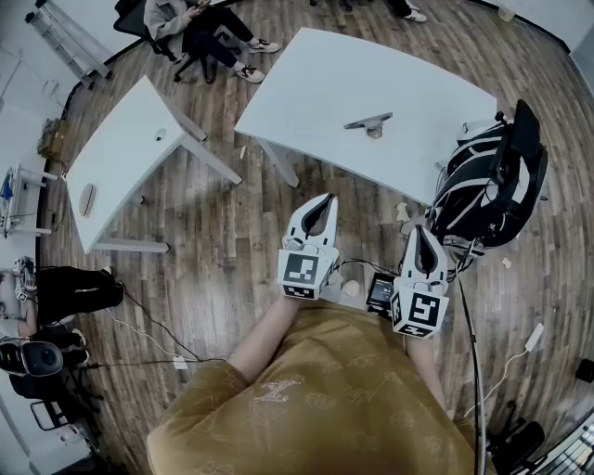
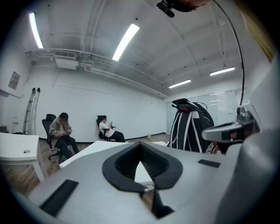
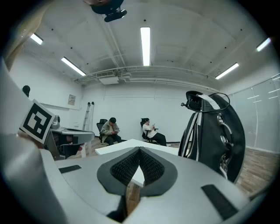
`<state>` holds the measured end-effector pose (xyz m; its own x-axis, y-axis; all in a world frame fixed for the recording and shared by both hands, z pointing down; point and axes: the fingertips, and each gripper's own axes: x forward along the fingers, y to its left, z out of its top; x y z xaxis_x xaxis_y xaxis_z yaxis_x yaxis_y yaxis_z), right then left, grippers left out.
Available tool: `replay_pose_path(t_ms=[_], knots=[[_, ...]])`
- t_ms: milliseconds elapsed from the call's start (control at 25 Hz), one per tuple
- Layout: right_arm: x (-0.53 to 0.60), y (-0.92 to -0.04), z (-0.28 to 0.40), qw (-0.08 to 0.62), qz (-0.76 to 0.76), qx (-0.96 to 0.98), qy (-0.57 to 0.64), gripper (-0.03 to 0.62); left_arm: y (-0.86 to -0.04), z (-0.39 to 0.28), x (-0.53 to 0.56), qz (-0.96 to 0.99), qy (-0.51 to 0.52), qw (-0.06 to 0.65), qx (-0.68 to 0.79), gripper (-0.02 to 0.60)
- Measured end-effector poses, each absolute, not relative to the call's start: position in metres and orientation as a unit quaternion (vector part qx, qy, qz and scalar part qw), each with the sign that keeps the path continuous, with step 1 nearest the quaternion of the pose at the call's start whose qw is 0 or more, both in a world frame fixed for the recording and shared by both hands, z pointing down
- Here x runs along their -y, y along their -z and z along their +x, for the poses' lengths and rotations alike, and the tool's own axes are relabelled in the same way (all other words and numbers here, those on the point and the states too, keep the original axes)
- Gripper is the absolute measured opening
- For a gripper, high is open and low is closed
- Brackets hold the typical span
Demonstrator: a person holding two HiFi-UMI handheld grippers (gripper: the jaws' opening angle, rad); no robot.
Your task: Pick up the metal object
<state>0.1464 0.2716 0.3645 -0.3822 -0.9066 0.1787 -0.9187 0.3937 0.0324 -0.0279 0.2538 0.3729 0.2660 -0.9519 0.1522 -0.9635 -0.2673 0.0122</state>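
Observation:
The metal object [image 1: 369, 122], a flat grey bar on a small round foot, rests near the middle of the white table [image 1: 306, 83] ahead of me. Both grippers hang close to my body over the wooden floor, well short of that table. The left gripper [image 1: 325, 198] is shut and empty, its tips pointing toward the table's near edge. The right gripper [image 1: 422, 229] is also shut with nothing in it. In the left gripper view the left gripper [image 2: 141, 145] has its jaws closed, and in the right gripper view so does the right gripper [image 3: 140, 151]. Neither gripper view shows the metal object.
A black and white golf bag [image 1: 487, 186] stands right of the table, close to my right gripper. A second white table [image 1: 121, 158] stands to the left. People sit on chairs at the back [image 1: 200, 23]. Cables and a small dark device [image 1: 380, 290] lie on the floor.

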Motion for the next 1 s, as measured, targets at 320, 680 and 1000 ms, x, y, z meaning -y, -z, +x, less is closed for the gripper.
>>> replay_pose_path(t_ms=[320,680,1000], knots=[[-0.235,-0.367,0.138,0.088,0.554,0.827,-0.03,0.009,-0.377,-0.032,-0.217,0.798,-0.056,0.057,0.597,0.006],[-0.185,-0.369,0.12,0.091,0.562,0.822,-0.029,0.009,-0.378,-0.041,-0.164,0.811,-0.053,0.056,0.58,0.006],[-0.168,-0.368,0.097,0.093,0.569,0.817,-0.026,0.009,-0.376,-0.056,-0.14,0.823,-0.05,0.052,0.563,0.006]])
